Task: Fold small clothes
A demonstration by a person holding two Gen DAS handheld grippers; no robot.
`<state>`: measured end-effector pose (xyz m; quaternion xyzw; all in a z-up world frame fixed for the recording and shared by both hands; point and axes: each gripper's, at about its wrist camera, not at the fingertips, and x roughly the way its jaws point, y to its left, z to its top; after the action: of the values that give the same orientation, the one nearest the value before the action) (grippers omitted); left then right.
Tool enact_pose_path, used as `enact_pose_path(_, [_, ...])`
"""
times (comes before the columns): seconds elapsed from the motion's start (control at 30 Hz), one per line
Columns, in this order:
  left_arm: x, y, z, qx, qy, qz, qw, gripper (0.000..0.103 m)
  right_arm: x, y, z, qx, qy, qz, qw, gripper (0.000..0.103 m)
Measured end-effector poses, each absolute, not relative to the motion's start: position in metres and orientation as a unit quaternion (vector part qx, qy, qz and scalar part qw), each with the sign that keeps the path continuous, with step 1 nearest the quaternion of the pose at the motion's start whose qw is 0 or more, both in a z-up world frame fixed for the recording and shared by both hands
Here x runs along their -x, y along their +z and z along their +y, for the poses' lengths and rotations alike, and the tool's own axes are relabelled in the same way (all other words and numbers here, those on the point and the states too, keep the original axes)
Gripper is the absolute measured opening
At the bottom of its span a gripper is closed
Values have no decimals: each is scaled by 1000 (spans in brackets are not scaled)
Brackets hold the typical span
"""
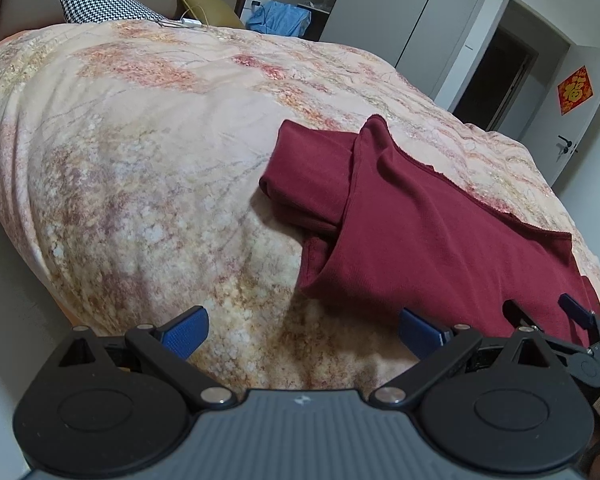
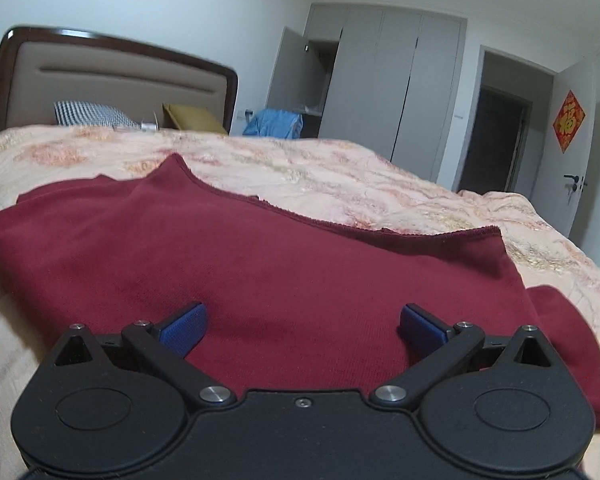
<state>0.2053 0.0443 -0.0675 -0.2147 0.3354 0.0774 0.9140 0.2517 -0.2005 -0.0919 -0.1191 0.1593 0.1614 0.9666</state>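
Note:
A dark red garment (image 1: pixel 420 232) lies partly folded on the floral bedspread (image 1: pixel 140 160), with one sleeve folded across its far left part. My left gripper (image 1: pixel 304 334) is open and empty, low over the bedspread just left of the garment's near edge. My right gripper (image 2: pixel 304 330) is open and empty, hovering over the near part of the red garment (image 2: pixel 260 272). The right gripper also shows at the right edge of the left wrist view (image 1: pixel 548 314), over the cloth.
A headboard (image 2: pixel 112 76), a checked pillow (image 1: pixel 104 8), a mustard cushion (image 1: pixel 208 8) and a charger cable lie at the bed's far end. Grey wardrobes (image 2: pixel 384 88), a blue bag (image 2: pixel 274 122) and an open door (image 2: pixel 572 152) stand beyond.

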Motion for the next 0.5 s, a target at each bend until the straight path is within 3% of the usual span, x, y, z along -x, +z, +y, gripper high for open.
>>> enact_pose_path(0.3, [-194,-73,41,292,-48,252,921,103,-250,-93,-205,109,166,154,968,103])
enact_pose_path(0.5, [-212,-90,42,341,-61,264,900,103,-249,-94,-206,104,169,153,968,103])
